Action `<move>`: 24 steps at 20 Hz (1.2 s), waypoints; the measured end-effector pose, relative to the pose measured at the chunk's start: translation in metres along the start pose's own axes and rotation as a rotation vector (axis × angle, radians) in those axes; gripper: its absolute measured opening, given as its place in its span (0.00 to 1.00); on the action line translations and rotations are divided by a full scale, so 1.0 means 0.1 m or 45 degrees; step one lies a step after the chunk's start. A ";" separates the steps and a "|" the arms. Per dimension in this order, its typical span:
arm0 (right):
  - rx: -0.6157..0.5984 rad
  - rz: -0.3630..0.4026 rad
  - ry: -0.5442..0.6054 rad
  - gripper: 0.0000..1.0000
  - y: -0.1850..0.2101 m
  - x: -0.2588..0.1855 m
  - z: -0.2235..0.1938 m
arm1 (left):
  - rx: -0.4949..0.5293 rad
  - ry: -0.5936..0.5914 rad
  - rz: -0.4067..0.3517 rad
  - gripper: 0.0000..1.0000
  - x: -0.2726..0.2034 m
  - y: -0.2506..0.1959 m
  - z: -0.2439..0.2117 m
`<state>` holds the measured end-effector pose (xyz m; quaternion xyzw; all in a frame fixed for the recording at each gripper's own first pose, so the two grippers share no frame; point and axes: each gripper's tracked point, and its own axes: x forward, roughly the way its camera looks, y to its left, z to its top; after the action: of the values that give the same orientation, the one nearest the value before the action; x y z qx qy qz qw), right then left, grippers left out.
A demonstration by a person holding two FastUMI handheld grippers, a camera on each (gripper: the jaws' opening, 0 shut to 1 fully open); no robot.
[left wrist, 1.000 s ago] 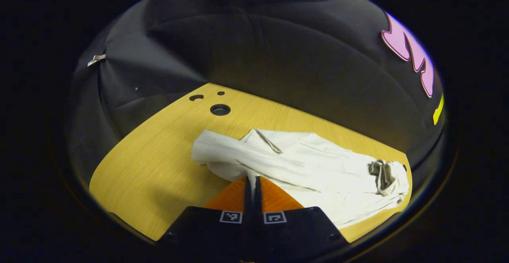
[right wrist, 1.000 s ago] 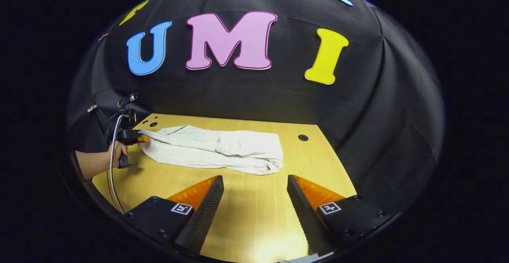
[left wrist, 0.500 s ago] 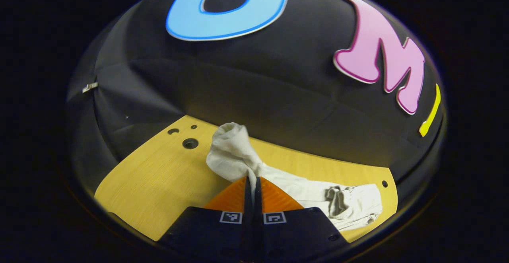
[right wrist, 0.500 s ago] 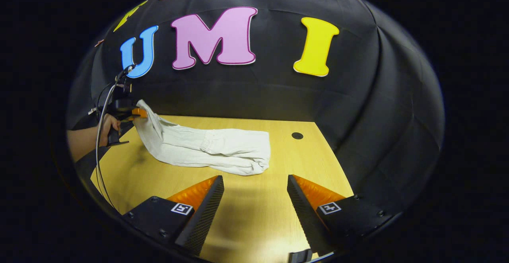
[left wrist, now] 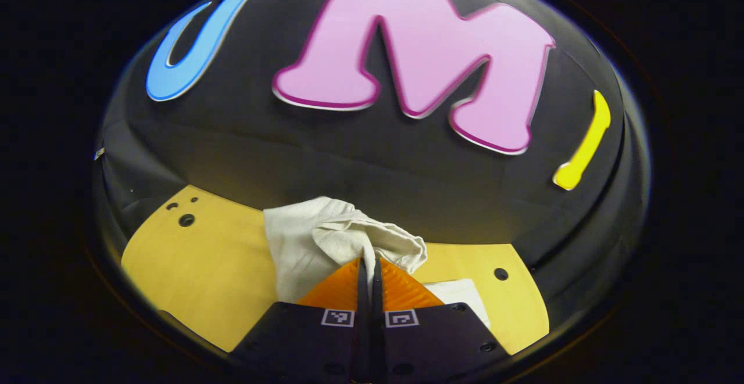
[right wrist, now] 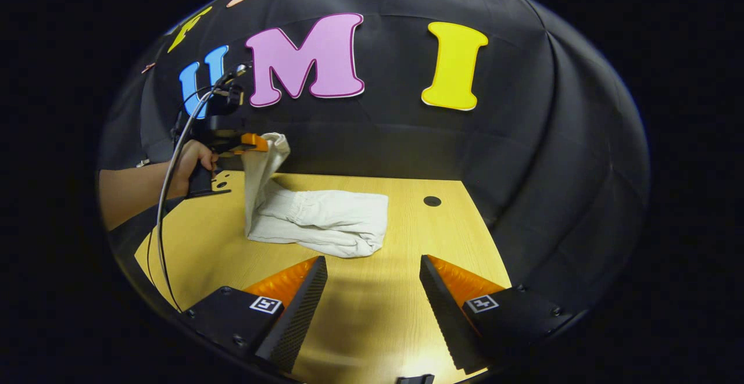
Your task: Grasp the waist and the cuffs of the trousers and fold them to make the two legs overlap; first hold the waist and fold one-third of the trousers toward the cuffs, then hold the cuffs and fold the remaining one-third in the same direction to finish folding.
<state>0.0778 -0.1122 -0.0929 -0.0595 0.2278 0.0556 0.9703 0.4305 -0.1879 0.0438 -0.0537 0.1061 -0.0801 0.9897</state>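
- Left gripper view: at bottom centre the left gripper (left wrist: 369, 265) was pinched tight on a bunched end of the white trousers (left wrist: 325, 241), lifting it. More cloth lay on the wooden table (left wrist: 192, 262) at lower right.
- Right gripper view: the right gripper (right wrist: 372, 268) stood wide apart at the bottom, above bare table, holding nothing. The trousers lay mid-frame, their left end raised at upper left. A hand (right wrist: 195, 160) gripped that tool's handle.
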 end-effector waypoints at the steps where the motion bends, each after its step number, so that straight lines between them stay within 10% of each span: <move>1: 0.006 -0.003 0.005 0.98 -0.06 -0.02 -0.03 | 0.008 0.011 -0.024 0.05 0.05 -0.19 -0.08; 14: 0.130 -0.151 0.009 0.98 -0.87 -0.38 -0.37 | 0.104 0.197 -0.197 0.03 0.35 -1.78 -1.05; 19: 0.143 -0.169 -0.010 0.99 -0.85 -0.50 -0.42 | 0.111 0.231 -0.303 0.25 0.12 -1.96 -1.22; 20: 0.148 -0.174 -0.019 0.99 -0.83 -0.53 -0.40 | 0.123 0.236 -0.314 0.60 0.04 -1.94 -1.23; 24: 0.145 -0.200 -0.068 0.99 -0.67 -0.67 -0.34 | 0.136 0.255 -0.343 0.74 -0.44 -1.77 -1.33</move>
<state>0.0128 -0.1885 -0.0872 -0.0203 0.1994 -0.0321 0.9792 0.3330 -0.3664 -0.0548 -0.0065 0.1917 -0.2225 0.9559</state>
